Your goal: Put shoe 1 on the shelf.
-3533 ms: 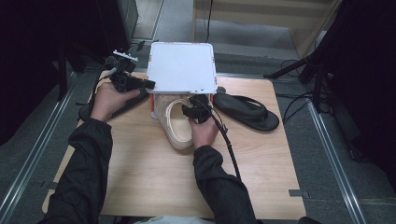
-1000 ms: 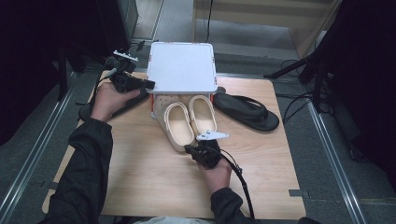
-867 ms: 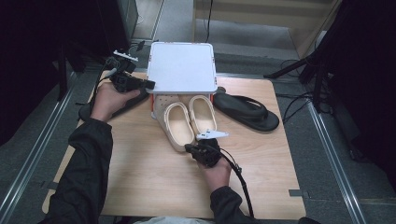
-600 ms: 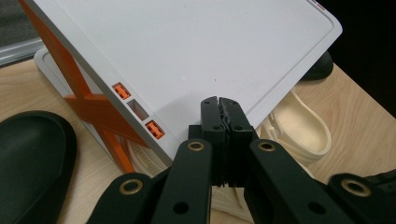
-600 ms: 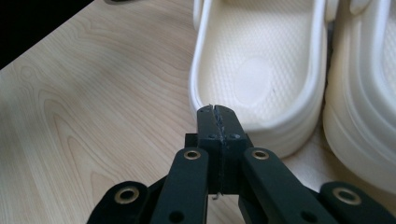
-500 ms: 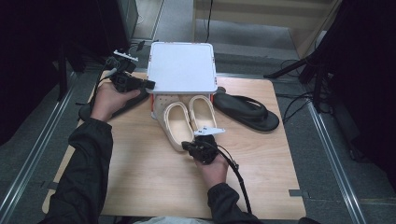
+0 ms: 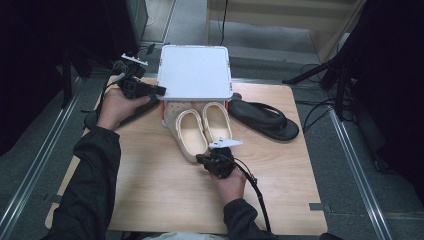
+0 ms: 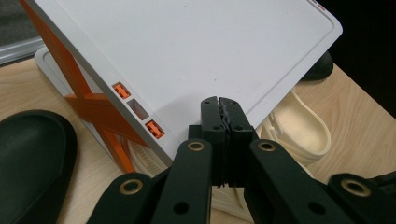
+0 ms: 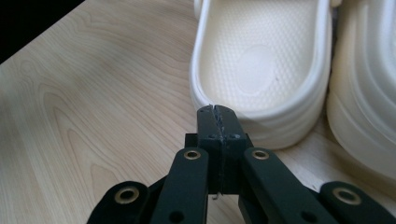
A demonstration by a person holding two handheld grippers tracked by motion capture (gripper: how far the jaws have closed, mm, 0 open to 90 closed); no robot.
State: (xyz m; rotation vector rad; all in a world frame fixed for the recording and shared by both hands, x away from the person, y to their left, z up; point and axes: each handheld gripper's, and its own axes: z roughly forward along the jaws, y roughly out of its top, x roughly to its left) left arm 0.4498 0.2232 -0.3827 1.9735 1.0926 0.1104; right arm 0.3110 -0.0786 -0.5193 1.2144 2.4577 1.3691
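On table | right gripper (image 9: 218,108) closed, empty, at cream clog (image 9: 261,60) heel | left gripper (image 8: 221,100) closed by white rack (image 8: 187,56)

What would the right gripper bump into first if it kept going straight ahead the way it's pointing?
Most likely the heel of the left cream clog. The right gripper, jaws shut, points straight at its rim, with bare table beside it. How close it is remains hard to judge.

Lab or recording studio setup. Bare wooden bench (image 7: 165,200) on grey carpet floor (image 7: 350,165), metal floor rails (image 7: 30,175) either side, black stand legs (image 7: 320,75) and loose cables (image 7: 315,107) at right, dark surroundings.
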